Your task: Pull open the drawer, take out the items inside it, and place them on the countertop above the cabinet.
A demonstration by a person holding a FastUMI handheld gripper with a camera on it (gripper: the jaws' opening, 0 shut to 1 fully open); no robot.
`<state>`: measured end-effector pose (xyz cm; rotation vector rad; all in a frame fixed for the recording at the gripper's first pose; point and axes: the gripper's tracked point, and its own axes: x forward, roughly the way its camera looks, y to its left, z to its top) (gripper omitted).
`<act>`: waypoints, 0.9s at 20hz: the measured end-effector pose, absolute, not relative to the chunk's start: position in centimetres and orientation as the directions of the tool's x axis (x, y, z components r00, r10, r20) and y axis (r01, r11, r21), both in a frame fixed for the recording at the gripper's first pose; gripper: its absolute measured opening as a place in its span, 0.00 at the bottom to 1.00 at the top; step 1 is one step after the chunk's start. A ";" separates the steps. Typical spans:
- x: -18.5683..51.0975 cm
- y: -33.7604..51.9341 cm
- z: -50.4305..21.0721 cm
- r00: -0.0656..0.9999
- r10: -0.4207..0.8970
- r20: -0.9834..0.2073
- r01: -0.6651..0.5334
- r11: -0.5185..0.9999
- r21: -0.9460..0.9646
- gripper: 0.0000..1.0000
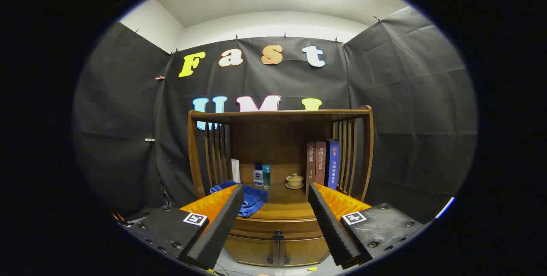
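A wooden cabinet (280, 224) stands ahead against the booth wall, with a slatted shelf frame over its countertop (282, 207). Under the countertop, the drawer front (277, 228) is closed, a small dark knob (278, 236) at its middle. Below it are two cabinet doors (277, 252) with dark handles. My gripper (275, 192) is open, its fingers spread wide, nothing between them. It hovers in front of the cabinet, some distance from it, with the knob low between the fingers. What is inside the drawer is hidden.
On the countertop lie a folded blue towel (252, 199) at the left, two small bottles (260, 175), a small lidded clay pot (295, 180) and three upright books (322, 165) at the right. A top shelf board (277, 115) spans overhead.
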<state>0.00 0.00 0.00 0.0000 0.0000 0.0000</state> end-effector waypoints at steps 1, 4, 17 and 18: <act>-0.2 0.1 0.1 1.000 0.000 0.004 0.000 1.000 0.002 0.98; -0.4 -0.2 0.2 1.000 -0.011 0.010 0.011 1.000 -0.001 0.99; 0.2 -0.5 -0.1 1.000 -0.023 -0.005 0.023 1.000 -0.001 0.99; 0.3 -0.5 -0.3 1.000 -0.023 -0.005 0.023 1.000 -0.001 0.99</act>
